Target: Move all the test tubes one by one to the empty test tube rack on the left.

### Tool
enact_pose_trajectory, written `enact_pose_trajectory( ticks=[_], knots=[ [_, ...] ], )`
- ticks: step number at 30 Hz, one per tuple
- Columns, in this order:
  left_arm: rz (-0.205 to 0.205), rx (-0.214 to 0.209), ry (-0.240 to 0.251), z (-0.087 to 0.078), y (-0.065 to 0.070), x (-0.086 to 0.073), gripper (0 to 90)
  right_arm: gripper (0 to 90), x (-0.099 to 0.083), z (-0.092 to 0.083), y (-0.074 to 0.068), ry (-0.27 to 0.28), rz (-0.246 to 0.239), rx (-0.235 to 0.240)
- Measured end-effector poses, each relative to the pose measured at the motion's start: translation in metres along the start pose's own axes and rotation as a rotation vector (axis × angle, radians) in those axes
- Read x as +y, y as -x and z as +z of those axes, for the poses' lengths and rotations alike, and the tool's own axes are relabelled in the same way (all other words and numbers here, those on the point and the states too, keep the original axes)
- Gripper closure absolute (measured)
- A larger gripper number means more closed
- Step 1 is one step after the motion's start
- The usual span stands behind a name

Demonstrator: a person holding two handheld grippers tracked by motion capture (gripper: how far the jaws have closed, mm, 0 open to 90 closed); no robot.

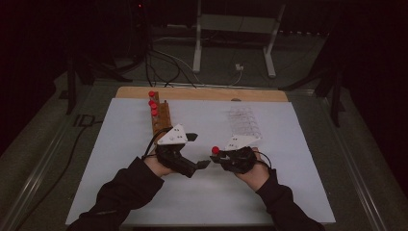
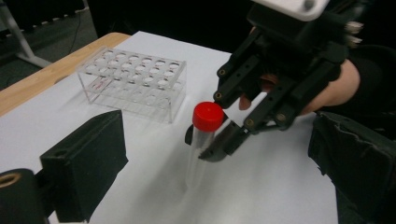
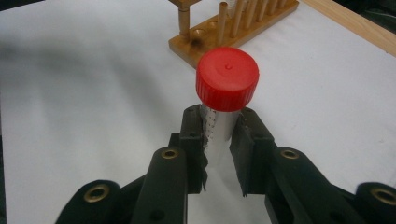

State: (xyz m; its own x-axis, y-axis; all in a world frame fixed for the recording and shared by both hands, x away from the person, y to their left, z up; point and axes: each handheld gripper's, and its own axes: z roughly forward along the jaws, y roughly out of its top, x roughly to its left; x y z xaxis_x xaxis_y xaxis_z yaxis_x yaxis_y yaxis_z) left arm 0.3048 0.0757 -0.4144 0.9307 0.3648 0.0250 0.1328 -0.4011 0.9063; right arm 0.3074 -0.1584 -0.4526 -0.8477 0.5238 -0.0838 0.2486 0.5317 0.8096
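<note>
One slip worries me: my right tongs (image 3: 218, 140) pinch the red-capped tube (image 3: 224, 100) just under its cap above the bench (image 1: 120, 144); my left tongs (image 1: 195, 151) gape, unable to catch it.

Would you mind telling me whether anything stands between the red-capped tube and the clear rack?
Nothing visible does. The right gripper holds the tube upright; bare white table lies between it and the clear rack.
</note>
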Motion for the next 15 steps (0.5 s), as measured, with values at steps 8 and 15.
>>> enact_pose_trajectory(
  ticks=[8,15],
  knots=[
    [0.016,0.037,0.01,0.013,-0.001,-0.006,25.0,75.3,0.0,0.002,-0.003,0.006,-0.001,0.014],
    [0.04,0.051,-0.007,0.025,0.0,-0.006,44.7,75.4,0.001,0.001,-0.004,0.013,-0.004,0.021]
  ],
)
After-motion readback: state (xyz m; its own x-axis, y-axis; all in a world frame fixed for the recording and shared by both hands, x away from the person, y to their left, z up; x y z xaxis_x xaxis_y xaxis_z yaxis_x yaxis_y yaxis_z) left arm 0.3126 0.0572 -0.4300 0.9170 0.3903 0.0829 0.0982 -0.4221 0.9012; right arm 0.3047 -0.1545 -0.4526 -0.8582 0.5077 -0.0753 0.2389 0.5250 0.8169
